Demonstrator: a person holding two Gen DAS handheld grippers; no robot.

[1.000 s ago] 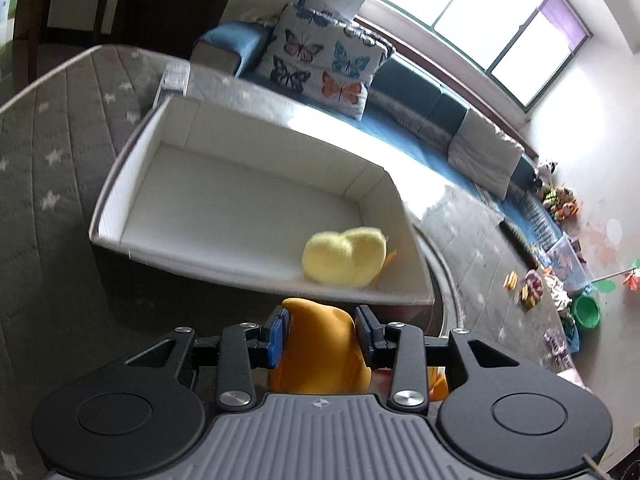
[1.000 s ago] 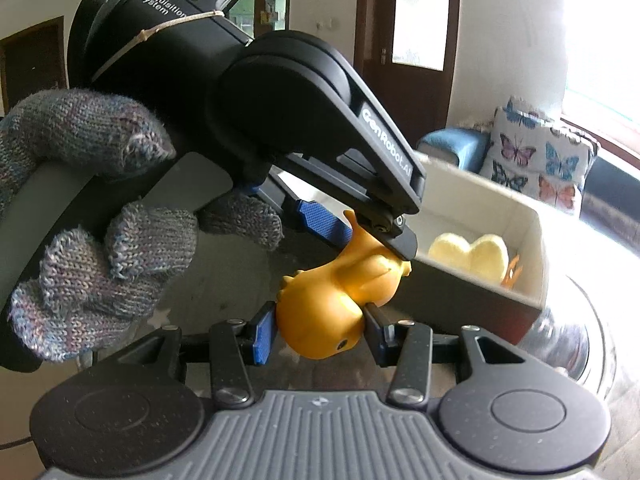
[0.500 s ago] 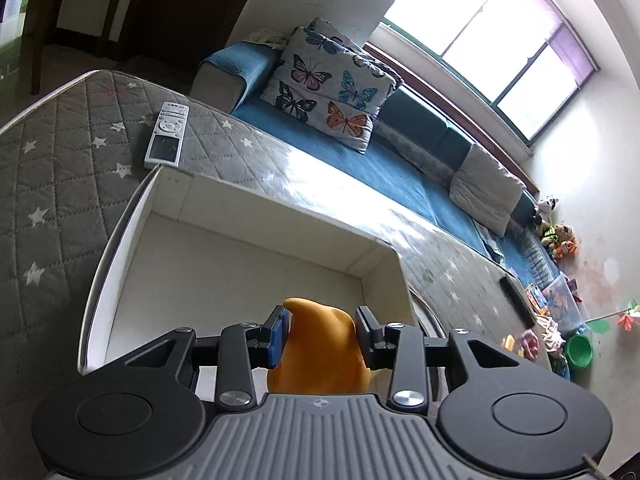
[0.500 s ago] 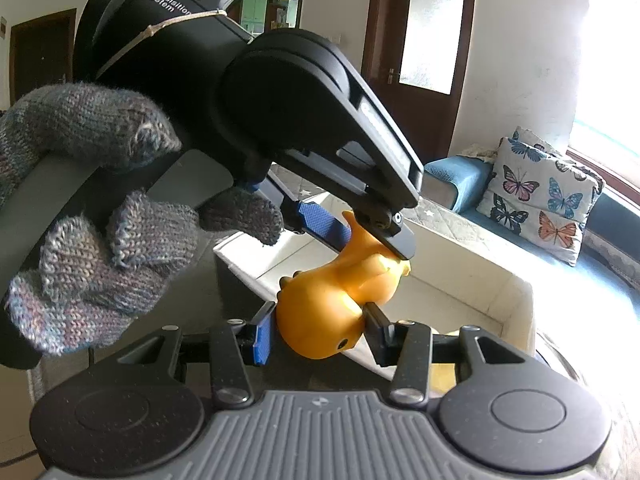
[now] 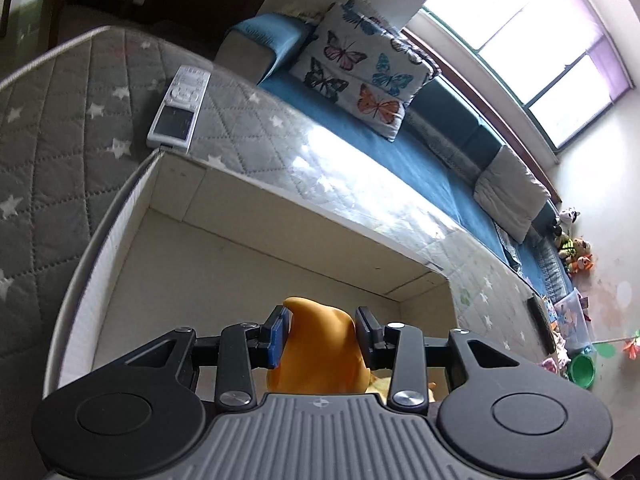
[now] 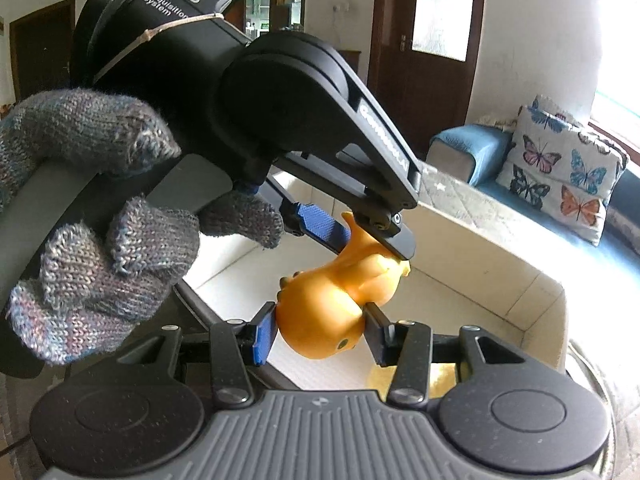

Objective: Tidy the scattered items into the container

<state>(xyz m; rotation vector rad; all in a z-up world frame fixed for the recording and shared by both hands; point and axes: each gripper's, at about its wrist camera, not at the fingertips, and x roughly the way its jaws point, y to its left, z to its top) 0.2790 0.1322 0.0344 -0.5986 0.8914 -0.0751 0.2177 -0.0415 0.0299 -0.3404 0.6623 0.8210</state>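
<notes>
My right wrist view shows what my left cannot: both claws clamped on one orange rubber toy (image 6: 340, 304), my right gripper (image 6: 318, 334) pinching its rounded body while my left gripper (image 6: 360, 236), held in a grey knitted glove (image 6: 92, 248), bites its narrow end from above. From my left wrist view I see only the toy's pointed tip (image 5: 320, 344) squeezed between my left gripper (image 5: 322, 334) pads, plus a white remote (image 5: 178, 114) lying on the star-quilted mat (image 5: 60, 128) just beyond the far corner of the white box (image 5: 120, 216).

A second ago the toy hung short of the box's near wall, with a pale yellow plush plain on the floor inside; half a second ago I was over the rim. Now the box floor fills the space under my fingers and the toy hangs over the box's interior.

Inside the box, the yellow plush (image 6: 444, 376) shows only as a sliver behind my right gripper's linkage, and another sliver (image 5: 380, 384) under my left. The toy is not touching the floor, as far as I can tell.
</notes>
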